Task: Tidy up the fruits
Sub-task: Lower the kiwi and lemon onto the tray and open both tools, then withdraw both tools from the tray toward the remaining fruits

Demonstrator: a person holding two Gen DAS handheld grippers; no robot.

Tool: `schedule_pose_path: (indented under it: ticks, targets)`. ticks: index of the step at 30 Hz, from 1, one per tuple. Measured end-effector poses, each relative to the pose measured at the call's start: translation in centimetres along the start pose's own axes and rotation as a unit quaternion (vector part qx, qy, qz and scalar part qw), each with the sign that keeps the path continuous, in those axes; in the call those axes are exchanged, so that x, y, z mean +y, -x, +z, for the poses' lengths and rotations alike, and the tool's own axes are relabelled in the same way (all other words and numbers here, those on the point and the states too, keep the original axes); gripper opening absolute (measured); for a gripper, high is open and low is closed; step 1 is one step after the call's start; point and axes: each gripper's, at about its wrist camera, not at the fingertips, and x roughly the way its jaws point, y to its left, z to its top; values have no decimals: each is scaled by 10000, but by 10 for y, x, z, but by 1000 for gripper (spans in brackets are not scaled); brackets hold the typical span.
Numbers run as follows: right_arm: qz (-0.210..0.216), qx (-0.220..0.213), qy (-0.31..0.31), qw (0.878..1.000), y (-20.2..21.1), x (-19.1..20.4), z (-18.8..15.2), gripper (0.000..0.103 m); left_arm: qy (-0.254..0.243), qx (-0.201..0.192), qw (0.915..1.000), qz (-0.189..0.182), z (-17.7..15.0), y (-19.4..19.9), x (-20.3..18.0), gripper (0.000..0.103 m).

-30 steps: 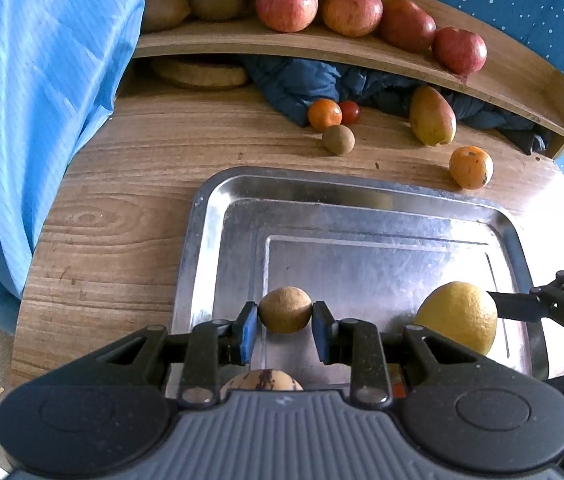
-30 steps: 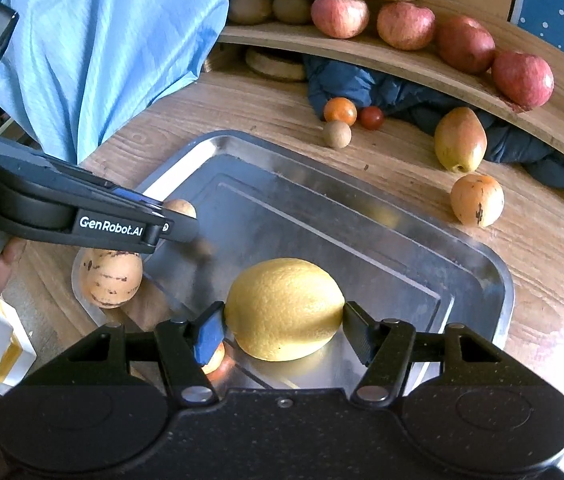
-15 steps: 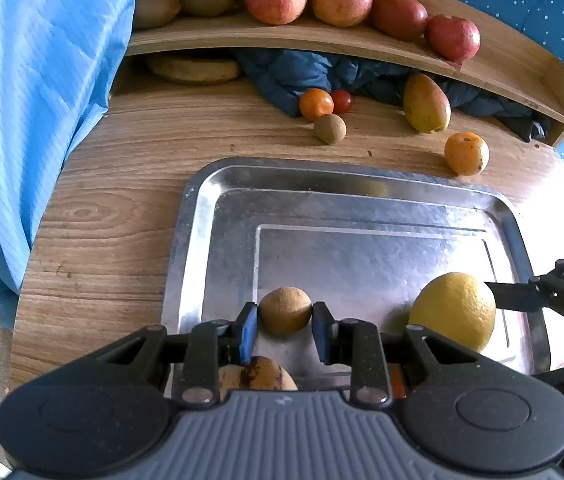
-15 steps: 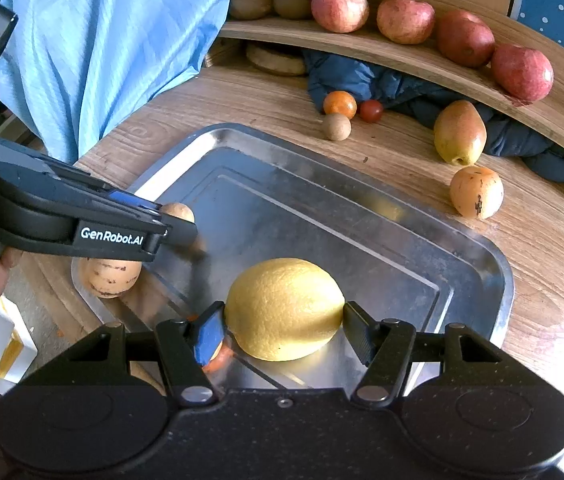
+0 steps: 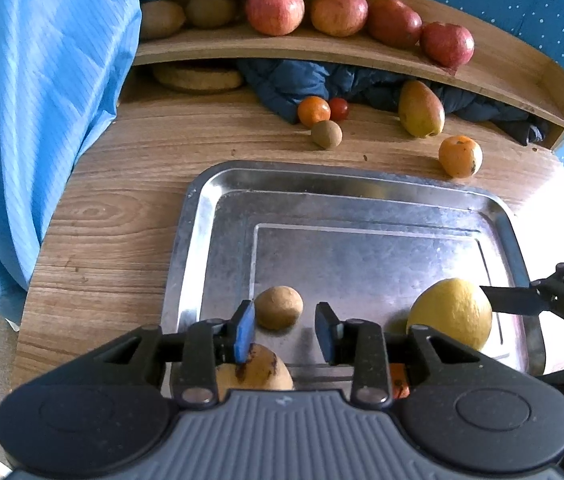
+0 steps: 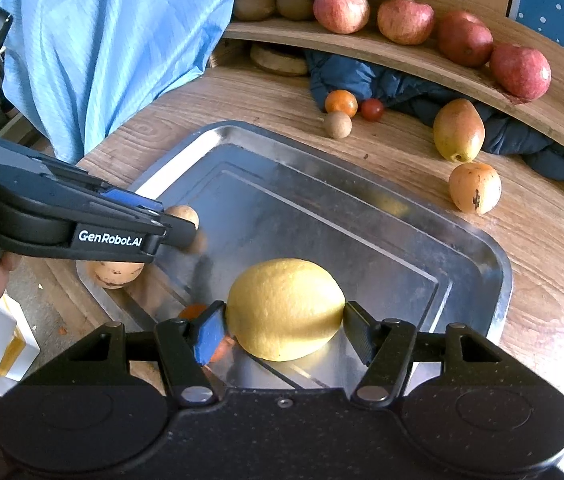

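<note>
A small brown kiwi (image 5: 278,307) lies on the steel tray (image 5: 217,216), free between the fingers of my open left gripper (image 5: 285,330). It also shows in the right wrist view (image 6: 182,214), partly behind the left gripper (image 6: 177,224). My right gripper (image 6: 285,330) is shut on a large yellow lemon (image 6: 285,309), which rests low on the tray (image 6: 482,264); the lemon also shows in the left wrist view (image 5: 450,313). A spotted yellow fruit (image 5: 255,370) lies at the tray's near edge under my left gripper.
On the wooden table behind the tray lie a tangerine (image 5: 313,111), a small red fruit (image 5: 338,109), a second kiwi (image 5: 326,134), a mango (image 5: 420,109) and an orange (image 5: 460,156). Apples (image 5: 274,12) sit on a curved shelf. Blue cloth (image 5: 41,100) hangs at left.
My left gripper has opened and let go of the kiwi, which now lies on the tray. The right gripper still holds the lemon, lowered onto the tray.
</note>
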Motion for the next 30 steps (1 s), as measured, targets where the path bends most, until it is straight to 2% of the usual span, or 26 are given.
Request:
schedule_pose_path:
  ticks: [4,9,13,16,19,23,30]
  targets:
    - [-14,-47,-27,10000,6,-1,-5,70,-12,-125,9999,-37,-3,11,-6,57]
    - [-35,-154,-103,9998,17,-5,-13,77,-37,-270,9996,-52,-8,24,-13,67]
    - [-23,-210,-114,9997,25,-6,-19,80,-14,-330,9994,-34,-15,35,-16,81]
    - [-13,-251,-124,9996,32,-8,-25,80,-7,-339,9994,-43,-22,44,-16,85]
    - [9,-303,-160,9994,40,-11,-30,89,-16,-340,9994,-41,-29,52,-16,88]
    - [41,-345,-257,9991,50,-14,-39,92,0,-305,9995,9,-39,61,-14,93]
    - [89,-330,-340,9988,64,-16,-51,98,-103,-76,9998,158,-54,66,-15,100]
